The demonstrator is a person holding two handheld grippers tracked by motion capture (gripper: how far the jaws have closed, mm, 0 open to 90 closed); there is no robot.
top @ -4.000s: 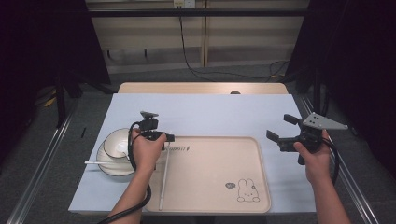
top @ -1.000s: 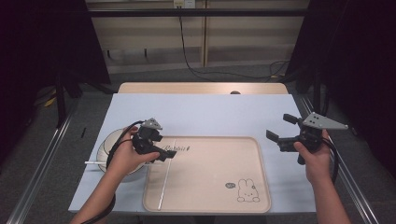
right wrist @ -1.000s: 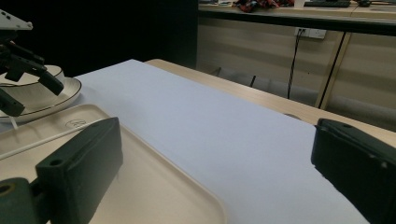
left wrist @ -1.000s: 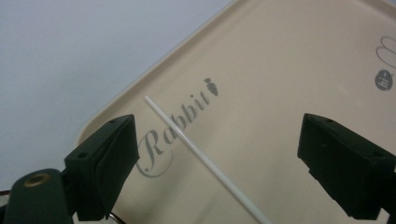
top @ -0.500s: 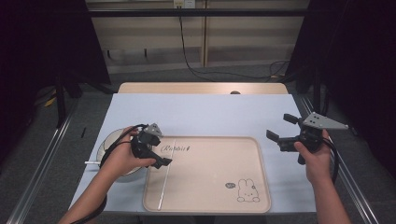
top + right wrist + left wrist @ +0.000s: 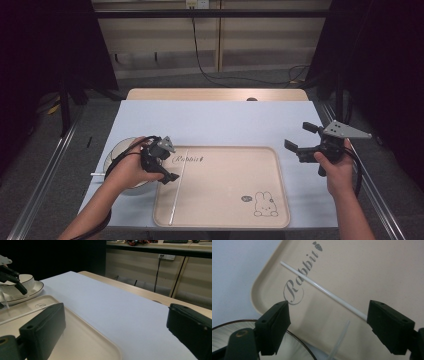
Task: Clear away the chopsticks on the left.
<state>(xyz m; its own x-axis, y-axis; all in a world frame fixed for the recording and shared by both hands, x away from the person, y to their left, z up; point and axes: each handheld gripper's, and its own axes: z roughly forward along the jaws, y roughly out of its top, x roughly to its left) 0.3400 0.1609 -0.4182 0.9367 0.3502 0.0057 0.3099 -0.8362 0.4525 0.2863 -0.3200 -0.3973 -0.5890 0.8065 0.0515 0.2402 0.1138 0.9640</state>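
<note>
White chopstick (image 6: 178, 185): 1 | tray (image 6: 280, 200): 1 | bowl (image 6: 18, 281): 1 | plate (image 6: 35, 290): 1

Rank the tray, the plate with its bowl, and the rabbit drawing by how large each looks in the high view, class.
1. tray, clearly the largest.
2. plate with its bowl, partly covered by the left hand, yet plainly smaller than the tray.
3. rabbit drawing, smallest, printed near the tray's right front corner.
</note>
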